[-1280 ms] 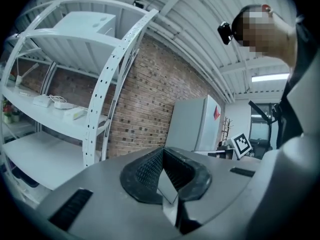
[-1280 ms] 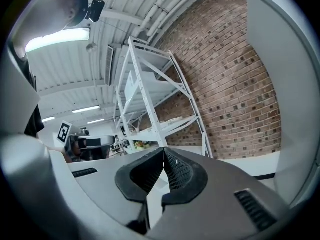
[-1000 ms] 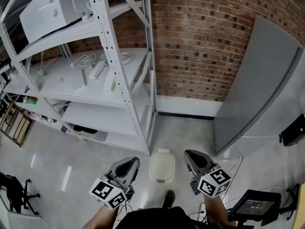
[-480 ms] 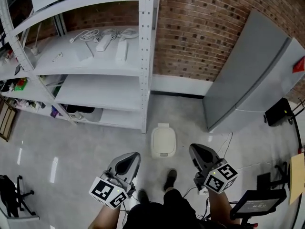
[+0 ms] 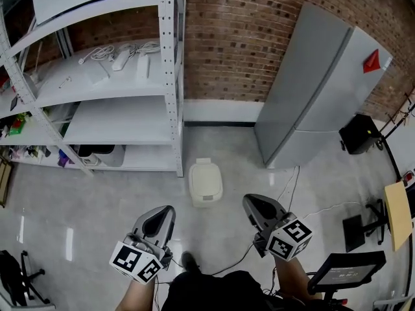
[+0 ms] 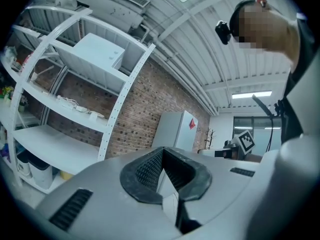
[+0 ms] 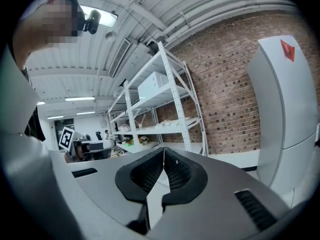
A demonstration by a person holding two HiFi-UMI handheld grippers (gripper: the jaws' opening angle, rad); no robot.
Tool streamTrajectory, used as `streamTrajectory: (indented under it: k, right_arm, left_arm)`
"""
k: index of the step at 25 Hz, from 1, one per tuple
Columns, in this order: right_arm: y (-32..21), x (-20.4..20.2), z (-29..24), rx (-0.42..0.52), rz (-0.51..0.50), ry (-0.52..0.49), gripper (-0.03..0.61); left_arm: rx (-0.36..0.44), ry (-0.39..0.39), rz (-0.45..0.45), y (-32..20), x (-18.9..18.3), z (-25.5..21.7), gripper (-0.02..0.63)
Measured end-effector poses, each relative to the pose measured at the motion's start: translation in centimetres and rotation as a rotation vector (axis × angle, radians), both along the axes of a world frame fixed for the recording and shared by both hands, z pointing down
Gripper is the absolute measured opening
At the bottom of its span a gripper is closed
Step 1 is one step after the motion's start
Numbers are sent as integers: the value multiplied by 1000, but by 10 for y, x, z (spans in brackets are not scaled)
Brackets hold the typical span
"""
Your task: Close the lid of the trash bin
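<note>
A small cream trash bin [image 5: 205, 183] stands on the floor beside the shelf's post, its lid lying flat on top. My left gripper [image 5: 157, 218] hangs low at the left, well short of the bin, jaws pressed together and empty. My right gripper [image 5: 257, 208] is held to the right of the bin, also shut with nothing in it. In the left gripper view the left gripper [image 6: 161, 153] points up at the brick wall; in the right gripper view the right gripper [image 7: 163, 155] points at the shelving. The bin shows in neither gripper view.
A white metal shelf unit [image 5: 123, 118] with cables and boxes fills the left. A grey fridge [image 5: 316, 89] leans at the right against the brick wall [image 5: 233, 37]. A cable [image 5: 272, 203] runs over the floor. A black stand with a screen [image 5: 342, 274] is at the lower right.
The view has drawn back and swung right: the bin now lies farther off and to the left, and the fridge shows more fully. Both grippers stay shut and low.
</note>
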State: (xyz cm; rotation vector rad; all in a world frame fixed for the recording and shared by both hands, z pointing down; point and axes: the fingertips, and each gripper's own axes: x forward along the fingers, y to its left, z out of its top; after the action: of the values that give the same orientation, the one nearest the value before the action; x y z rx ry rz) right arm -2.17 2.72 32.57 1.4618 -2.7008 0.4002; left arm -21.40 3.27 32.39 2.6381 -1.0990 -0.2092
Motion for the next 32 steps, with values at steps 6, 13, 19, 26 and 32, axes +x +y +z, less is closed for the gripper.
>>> streamTrajectory:
  k: [6, 13, 19, 26, 32]
  right_arm:
    - [83, 29, -1, 13, -39, -38, 8]
    - [171, 81, 4, 18, -84, -40, 8]
    - [221, 81, 4, 15, -76, -29, 8]
    - [281, 43, -11, 46, -46, -39, 8]
    - [338, -5, -10, 35, 9, -46, 8]
  left_arm:
    - [-24, -35, -52, 72, 31, -8, -2]
    - [-41, -67, -81, 160, 87, -15, -2]
    - [-55, -99, -64, 224, 88, -10, -2]
    - [-3, -84, -33, 289, 52, -14, -2]
    - [28, -69, -5, 341, -3, -12, -2]
